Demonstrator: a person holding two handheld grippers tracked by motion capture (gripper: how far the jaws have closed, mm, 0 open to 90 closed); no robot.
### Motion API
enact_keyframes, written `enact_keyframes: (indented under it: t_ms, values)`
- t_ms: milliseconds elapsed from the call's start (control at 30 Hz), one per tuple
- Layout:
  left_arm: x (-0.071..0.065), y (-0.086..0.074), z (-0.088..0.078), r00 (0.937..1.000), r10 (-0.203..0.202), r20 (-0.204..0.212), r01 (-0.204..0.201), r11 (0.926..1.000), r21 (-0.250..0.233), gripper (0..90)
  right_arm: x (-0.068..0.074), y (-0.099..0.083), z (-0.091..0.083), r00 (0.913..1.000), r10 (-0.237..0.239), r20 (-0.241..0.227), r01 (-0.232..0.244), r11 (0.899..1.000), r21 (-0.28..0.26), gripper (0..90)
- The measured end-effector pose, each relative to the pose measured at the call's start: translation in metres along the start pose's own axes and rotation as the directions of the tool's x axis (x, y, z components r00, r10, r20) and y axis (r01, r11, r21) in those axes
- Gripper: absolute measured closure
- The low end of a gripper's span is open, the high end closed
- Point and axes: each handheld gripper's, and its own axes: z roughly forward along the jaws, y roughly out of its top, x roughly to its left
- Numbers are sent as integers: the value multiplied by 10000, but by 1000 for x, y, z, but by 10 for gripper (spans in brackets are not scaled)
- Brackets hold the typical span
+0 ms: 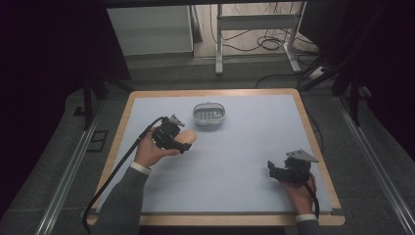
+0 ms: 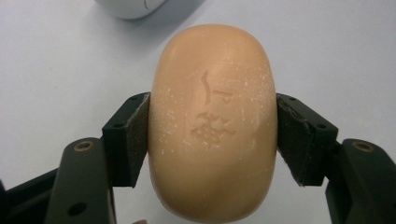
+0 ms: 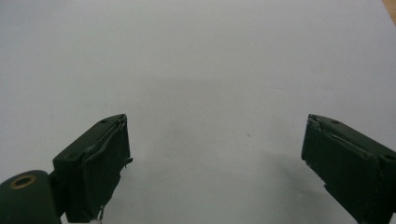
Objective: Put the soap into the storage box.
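The left gripper has the soap clamped between its jaws, pads pressing on the two long flanks at about mid-length, so the grip sits where the bar is widest. In the high view the soap pokes out of the jaws over the left half of the mat, just short of the dish. It reads as a solid, stiff bar, fairly light, with rounded, smooth sides; those curves look like the risk, since a bar this shape could squirt forward or back if the squeeze goes off centre. The surface looks dry and slightly scuffed, with a stamped mark on top, so it likely marks easily under a hard pinch. The flat flanks at the middle seem the sound place to hold, and that is where the pads are.

The dish is a pale oval tray with a ribbed or slotted floor, and it looks empty; its near edge peeks in at the top of the left gripper view.

The right gripper rests at the near right of the mat, jaws wide apart with nothing between them
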Motion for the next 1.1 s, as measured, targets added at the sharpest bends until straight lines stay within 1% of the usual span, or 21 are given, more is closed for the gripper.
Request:
enact_keyframes:
  t_ms: [100, 133, 233, 333, 400, 467, 600, 667, 733, 833, 933, 1000, 1100]
  values:
    - [1, 3, 1, 10000, -7, -15, 7, 10000, -38, 324, 0, 0, 0, 10000, 0, -9, 0, 10000, 7, 80]
    - [2, 5, 1, 9999, -77, 65, 78, 9999, -118, 324, 0, 0, 0, 10000, 5, -5, -5, 10000, -17, 80]
    - [3, 7, 3, 9999, -97, 36, 98, 9999, -90, 324, 0, 0, 0, 10000, 7, -4, -7, 10000, 2, 80]
    - [4, 11, 5, 10000, -7, 87, 7, 10000, -76, 324, 0, 0, 0, 10000, 0, -3, 0, 10000, 7, 80]
    - [4, 12, 6, 10000, -23, 60, 23, 9999, -107, 324, 0, 0, 0, 10000, -3, -15, 3, 10000, 8, 81]
    - [4, 15, 6, 10000, 56, 44, -56, 9999, -102, 324, 0, 0, 0, 10000, -9, -22, 9, 10000, -7, 80]
    - [6, 17, 7, 9999, -3, 126, 6, 9999, -171, 324, 0, 0, 0, 10000, 7, -10, -7, 10000, 5, 80]
    - [7, 19, 7, 10000, 25, 38, -24, 9999, -110, 324, 0, 0, 0, 10000, 9, -17, -9, 10000, 13, 80]
    - [8, 21, 7, 9999, 55, 86, -54, 9999, -112, 324, 0, 0, 0, 10000, 3, -12, -3, 10000, 12, 80]
    - [9, 23, 7, 9999, 107, 53, -107, 9999, -79, 324, 0, 0, 0, 10000, 6, -12, -6, 10000, 11, 80]
    - [9, 28, 8, 9999, 63, 90, -61, 9998, -199, 324, 0, 0, 0, 10000, 8, -14, -8, 10000, 5, 80]
    - [12, 29, 8, 9999, 57, 139, -54, 9998, -181, 324, -1, 0, 0, 10000, 8, -15, -8, 10000, 2, 80]
    - [12, 30, 9, 10000, 64, 62, -63, 9999, -131, 324, -1, 0, 0, 10000, 10, -21, -10, 10000, 8, 80]
